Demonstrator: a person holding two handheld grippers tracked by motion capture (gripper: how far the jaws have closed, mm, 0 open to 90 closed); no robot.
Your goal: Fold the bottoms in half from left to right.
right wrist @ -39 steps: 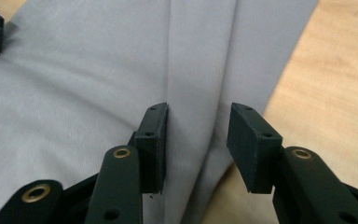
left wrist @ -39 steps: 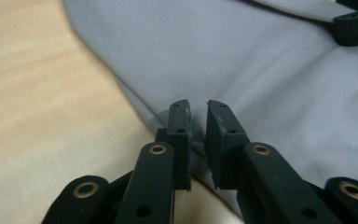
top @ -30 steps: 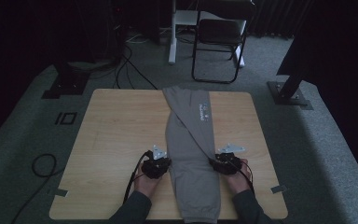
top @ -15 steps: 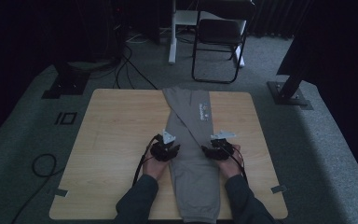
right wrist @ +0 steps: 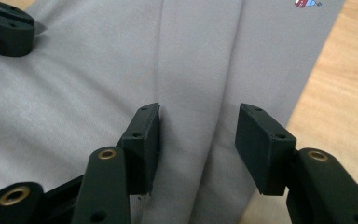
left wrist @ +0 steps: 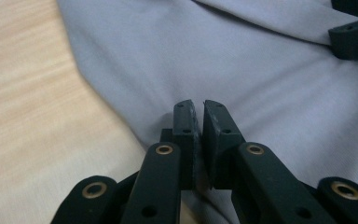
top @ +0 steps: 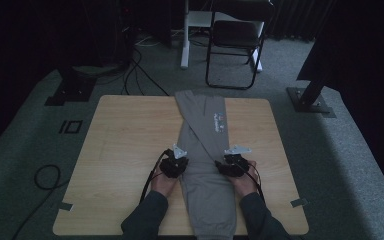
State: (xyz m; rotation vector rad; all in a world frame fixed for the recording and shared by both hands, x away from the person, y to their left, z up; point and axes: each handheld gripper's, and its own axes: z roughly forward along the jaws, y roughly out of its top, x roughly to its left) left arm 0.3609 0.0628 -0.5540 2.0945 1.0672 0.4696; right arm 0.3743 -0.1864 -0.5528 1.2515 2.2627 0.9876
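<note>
I find the grey folded cotton trousers (top: 203, 150) lying from the wooden tabletop's (top: 125, 145) far edge to its near edge. My left gripper (left wrist: 199, 108) has just been closing, nearly shut over cloth; pinch unconfirmed. My right gripper (right wrist: 198, 119) stands half open, holding nothing. Risk: lifting unevenly skews the fold.

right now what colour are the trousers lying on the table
Plain light grey, with a small printed logo. The trousers show best in the right gripper view.

Dim room — grey carpet (top: 350, 165); black folding chair (top: 235, 45); cables (top: 140, 65) — wooden table (top: 125, 130).
</note>
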